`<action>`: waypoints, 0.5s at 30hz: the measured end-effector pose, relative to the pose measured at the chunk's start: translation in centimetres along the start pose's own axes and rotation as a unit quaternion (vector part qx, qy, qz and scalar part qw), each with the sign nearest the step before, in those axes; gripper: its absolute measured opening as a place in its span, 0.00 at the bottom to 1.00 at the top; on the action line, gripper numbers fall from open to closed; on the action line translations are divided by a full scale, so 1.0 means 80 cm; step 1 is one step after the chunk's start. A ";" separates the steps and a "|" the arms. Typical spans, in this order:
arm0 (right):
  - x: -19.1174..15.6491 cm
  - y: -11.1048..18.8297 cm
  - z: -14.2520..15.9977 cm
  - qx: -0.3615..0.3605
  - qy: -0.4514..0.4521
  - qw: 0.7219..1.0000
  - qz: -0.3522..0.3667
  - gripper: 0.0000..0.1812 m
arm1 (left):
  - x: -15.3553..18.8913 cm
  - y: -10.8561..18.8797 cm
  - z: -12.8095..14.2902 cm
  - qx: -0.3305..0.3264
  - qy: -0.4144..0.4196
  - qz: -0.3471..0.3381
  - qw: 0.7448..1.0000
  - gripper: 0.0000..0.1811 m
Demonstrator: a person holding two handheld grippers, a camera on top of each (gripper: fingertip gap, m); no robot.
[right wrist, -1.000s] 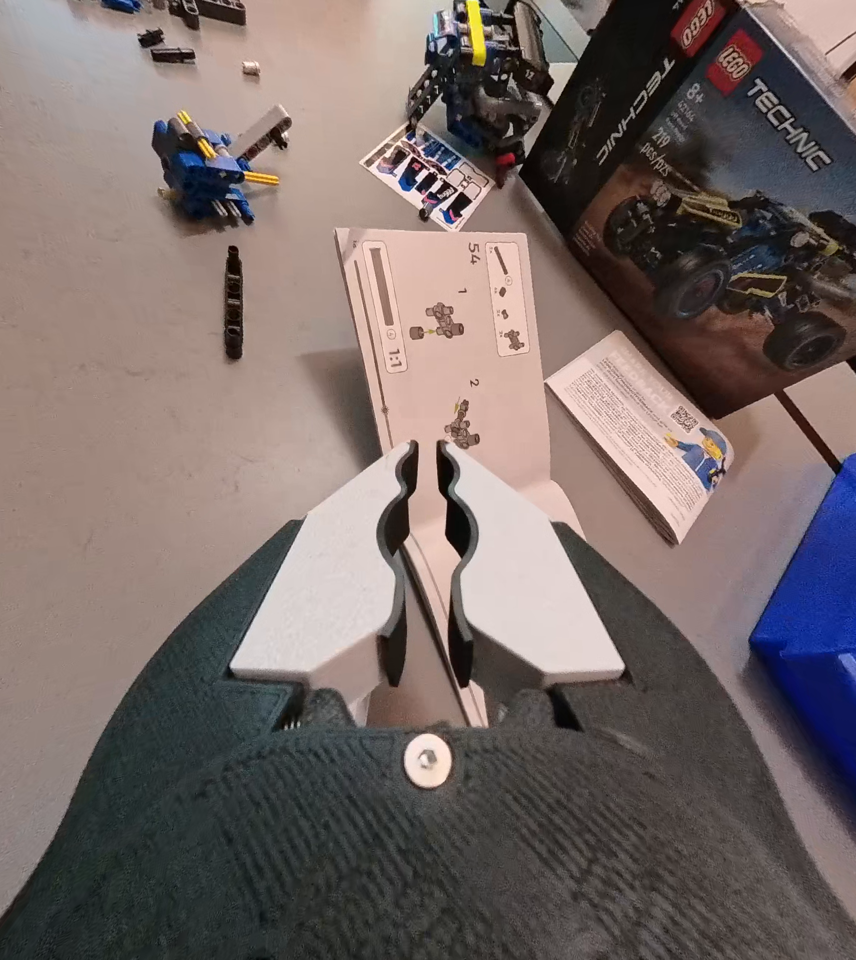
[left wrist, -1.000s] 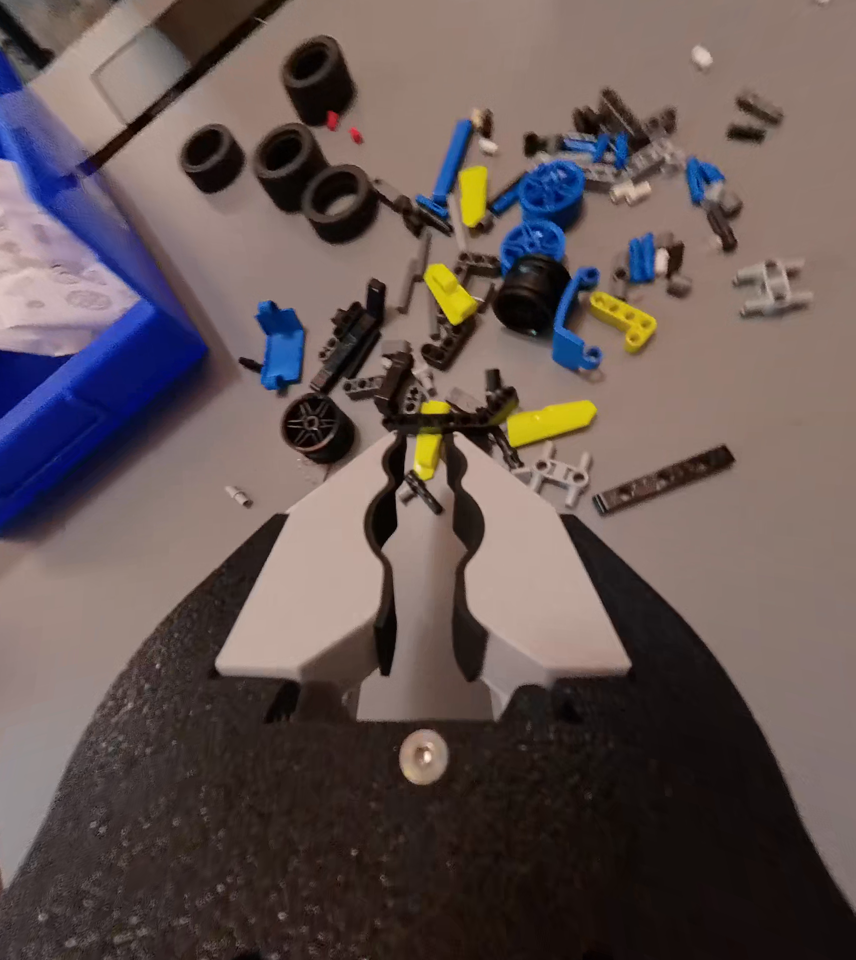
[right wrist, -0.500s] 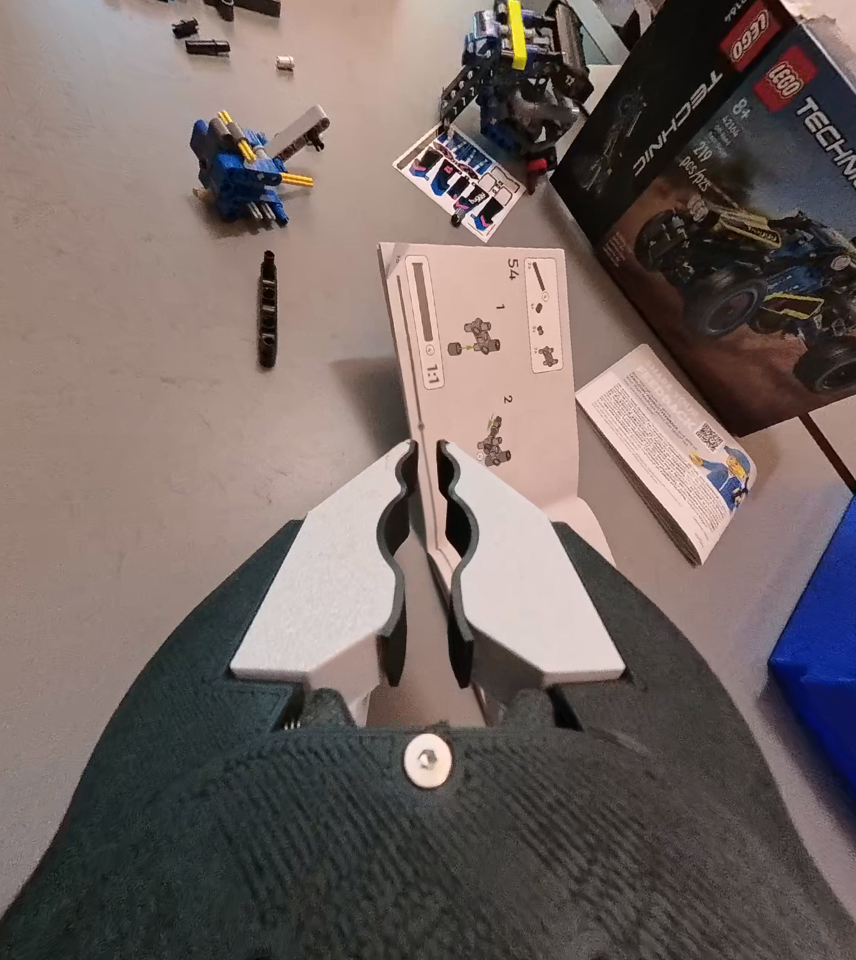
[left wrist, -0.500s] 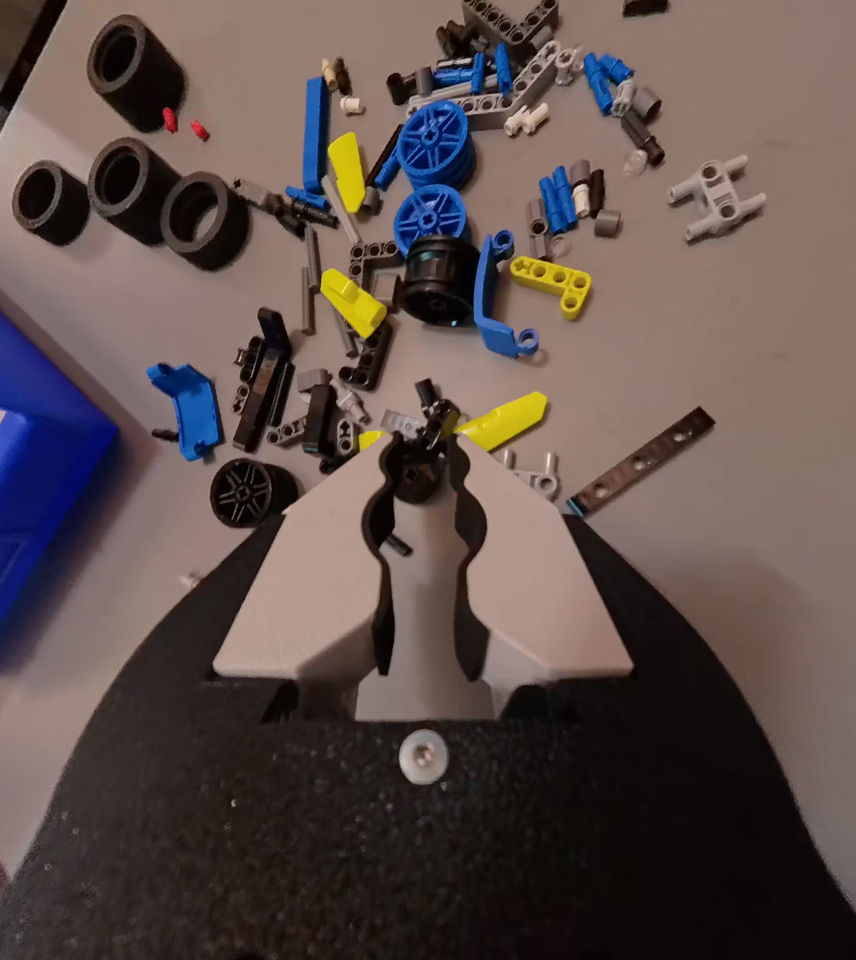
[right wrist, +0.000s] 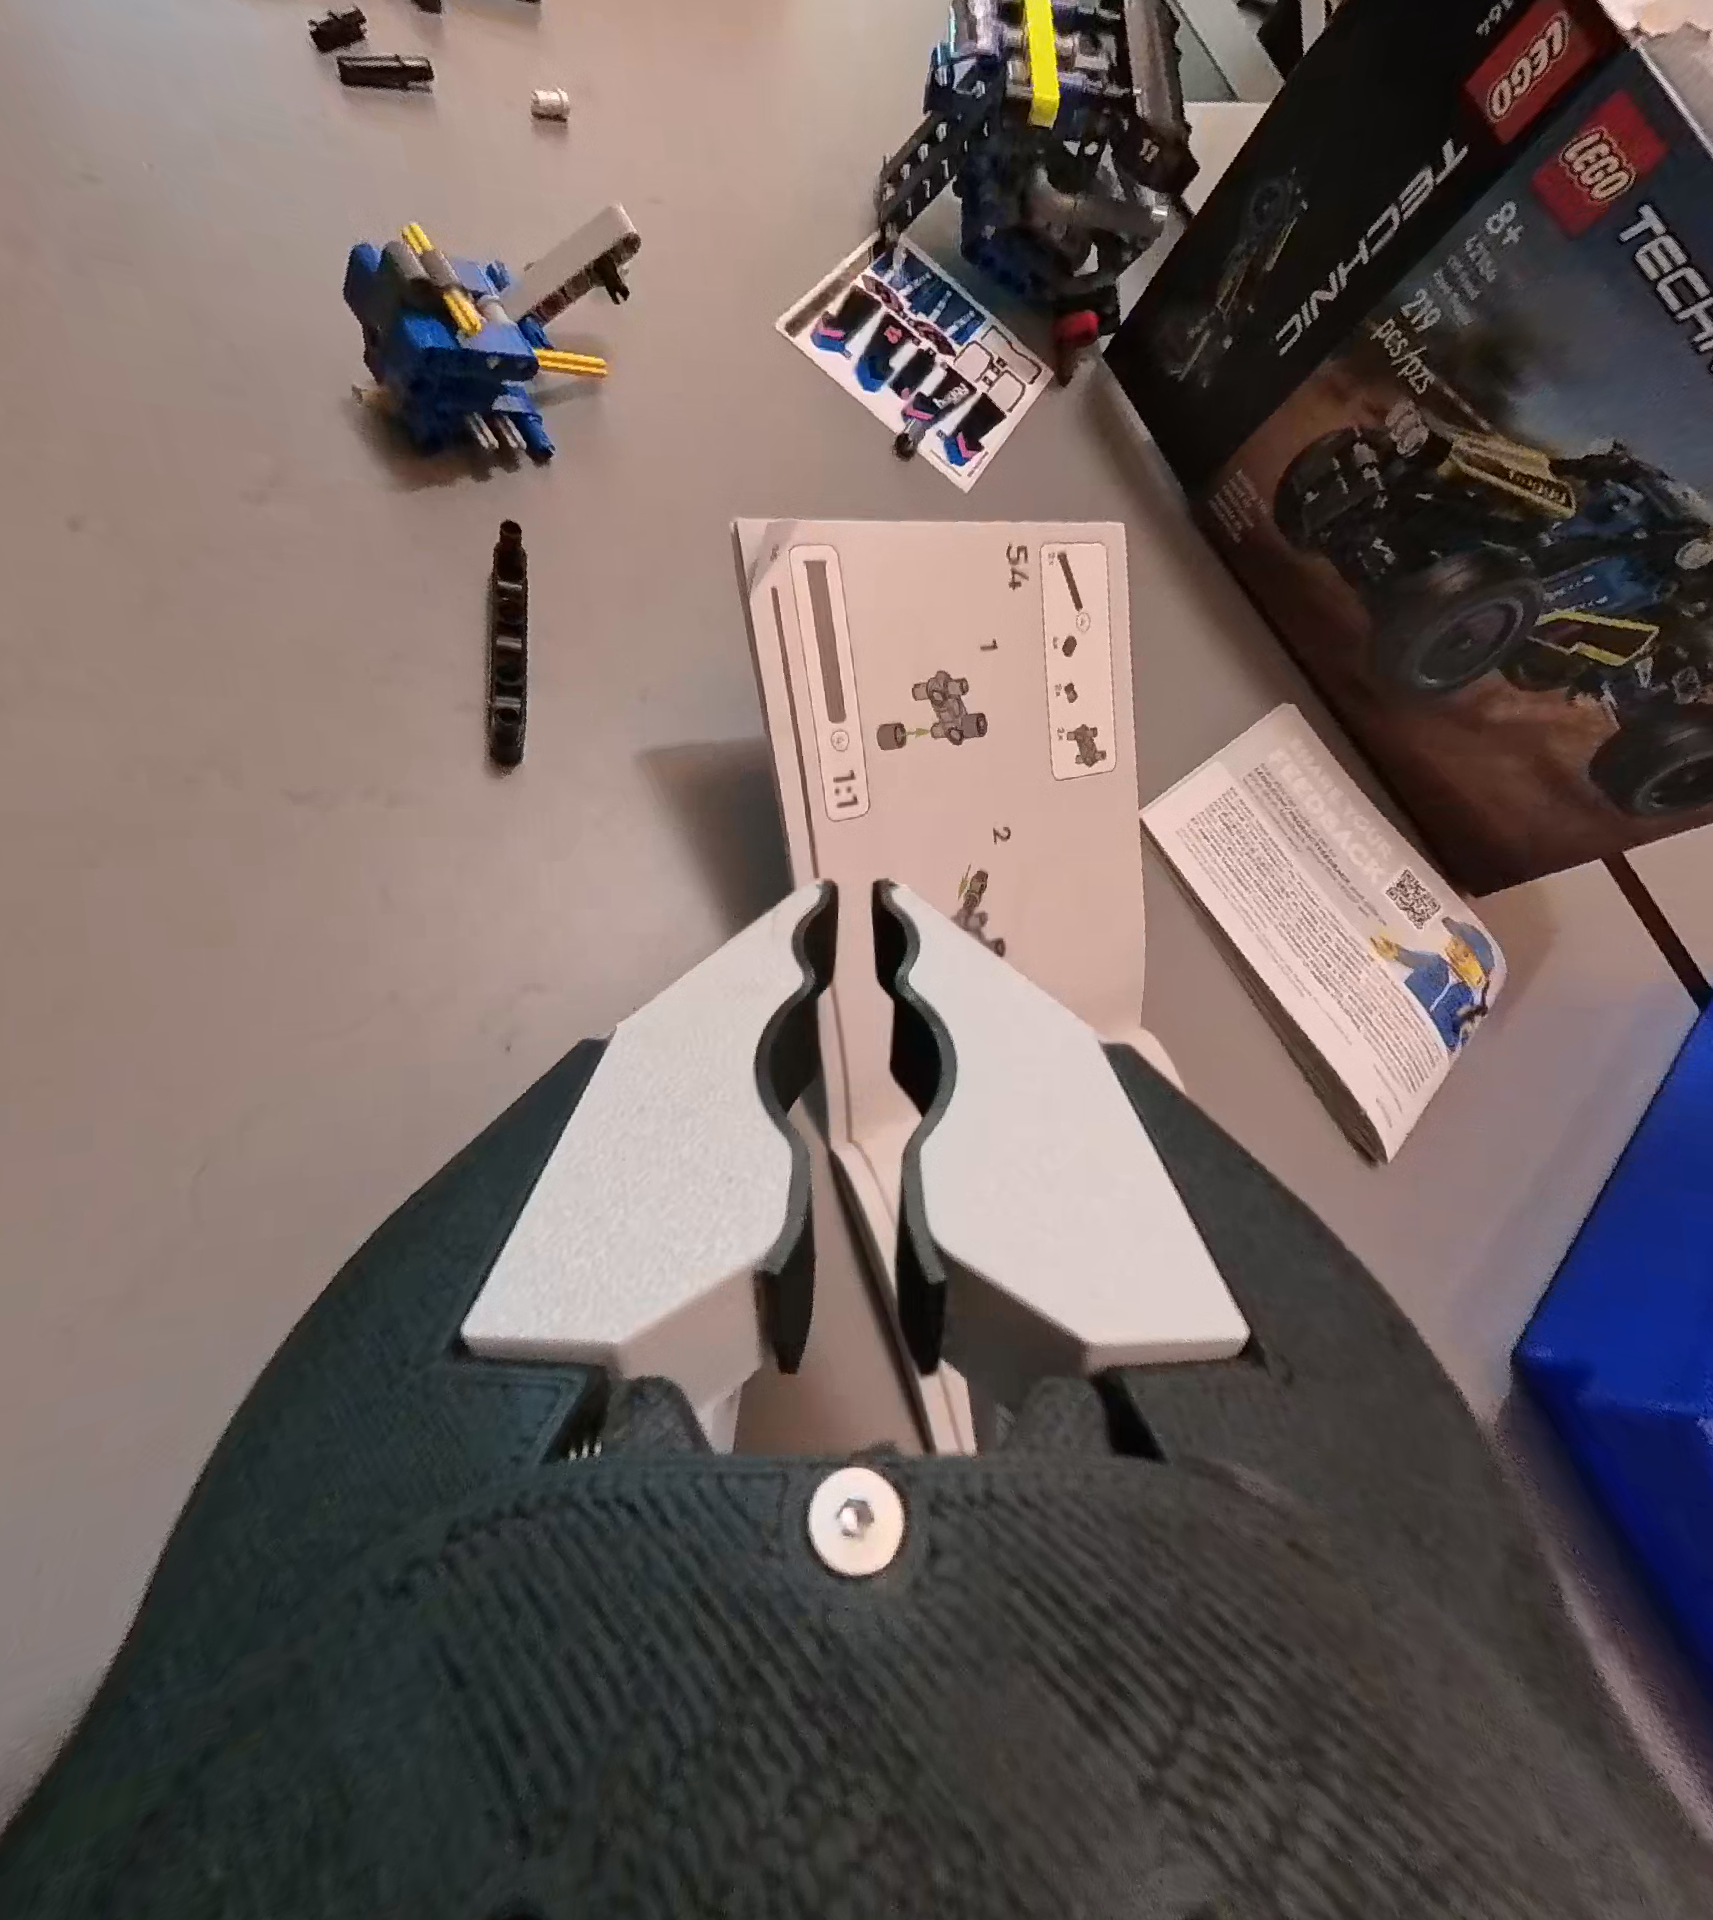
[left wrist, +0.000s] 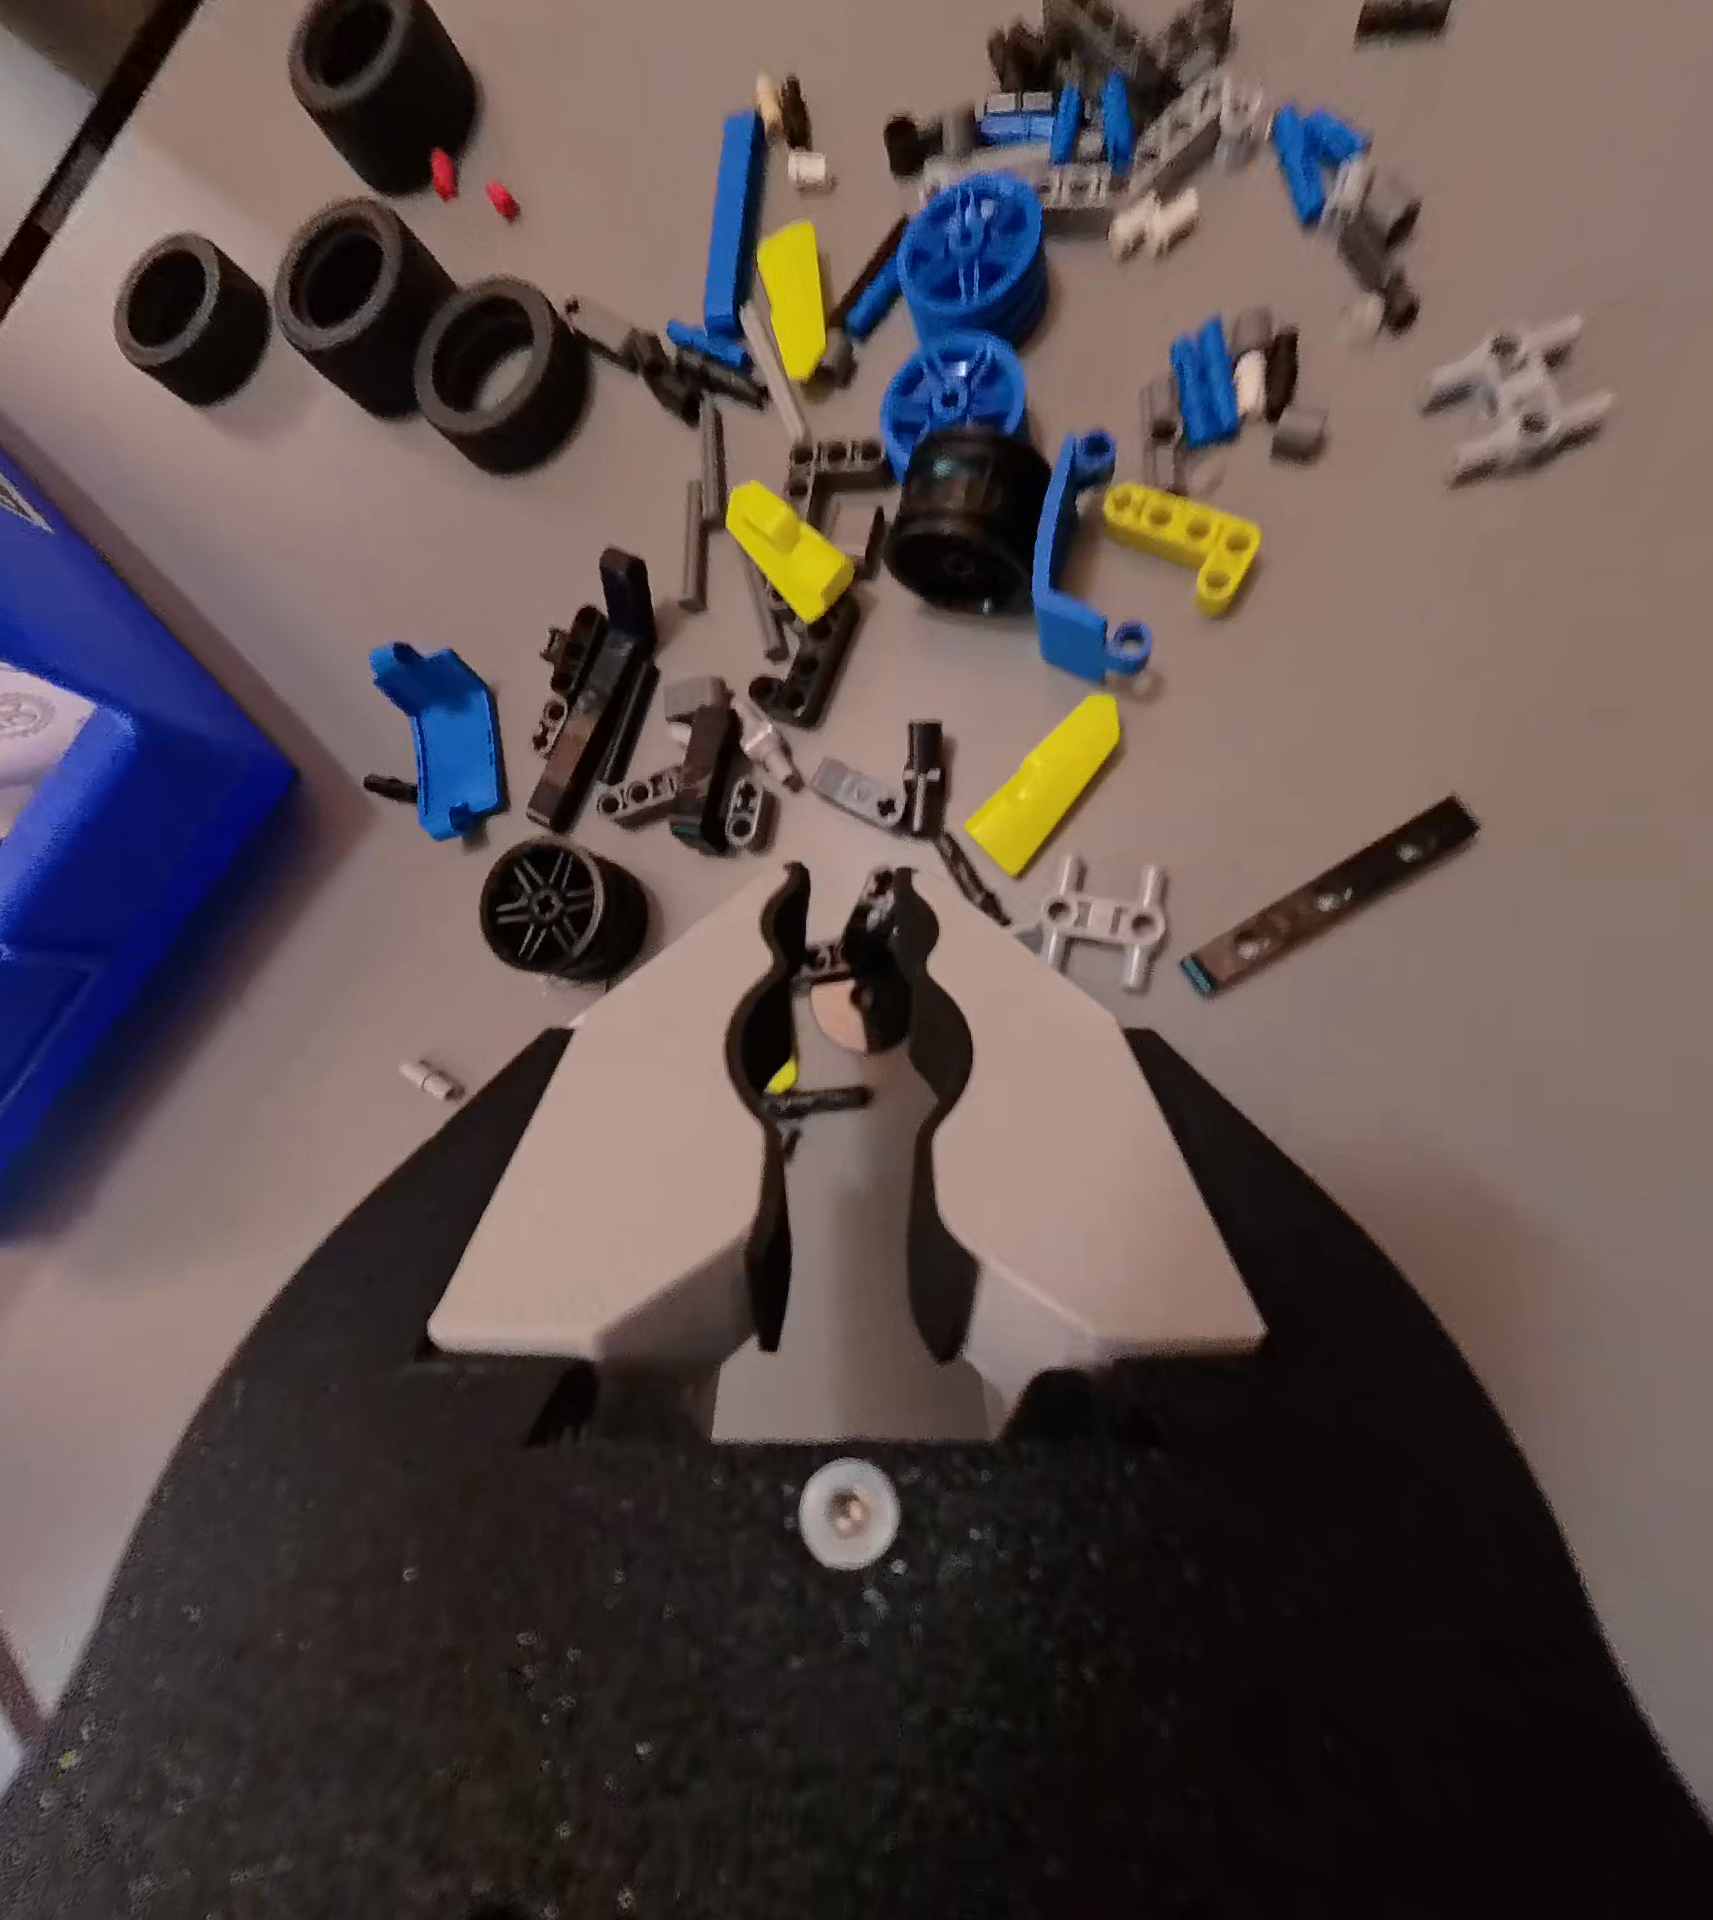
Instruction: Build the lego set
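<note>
The left claw [left wrist: 852,899] stands apart around a small black piece [left wrist: 873,945] leaning on its right finger; the right claw [right wrist: 854,894], almost together, holds nothing above the instruction booklet [right wrist: 945,717].

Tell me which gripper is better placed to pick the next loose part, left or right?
Left. The left gripper sits at the near edge of the loose parts pile, jaws apart around a small black piece. The right gripper hovers over the instruction booklet, holding nothing.

A hobby or lab workbench: grey table [right wrist: 156,831], blue storage bin [left wrist: 52,831], scattered lego parts [left wrist: 935,468]
</note>
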State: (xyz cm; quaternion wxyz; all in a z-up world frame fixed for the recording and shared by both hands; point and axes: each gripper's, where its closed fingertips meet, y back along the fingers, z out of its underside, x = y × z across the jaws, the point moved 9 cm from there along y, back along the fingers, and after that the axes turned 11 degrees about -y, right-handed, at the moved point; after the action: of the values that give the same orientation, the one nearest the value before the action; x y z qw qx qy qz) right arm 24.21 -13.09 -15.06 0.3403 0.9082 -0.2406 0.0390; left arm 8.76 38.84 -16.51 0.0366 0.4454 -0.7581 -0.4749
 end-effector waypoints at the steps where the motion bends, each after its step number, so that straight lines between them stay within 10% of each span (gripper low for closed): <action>1: 0.001 -0.002 -0.003 0.002 0.001 1.000 0.000 0.02 | 0.001 -0.002 -0.003 0.000 0.002 0.002 1.000 0.07; 15: -0.007 -0.001 -0.011 0.025 0.023 0.999 -0.008 0.02 | -0.007 0.003 -0.001 0.020 0.067 -0.065 0.995 0.07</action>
State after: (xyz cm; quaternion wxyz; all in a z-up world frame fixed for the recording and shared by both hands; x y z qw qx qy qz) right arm 23.87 -12.23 -14.58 0.3230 0.9173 -0.2242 0.0636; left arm 8.99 39.23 -16.06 0.0473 0.5249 -0.7328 -0.4304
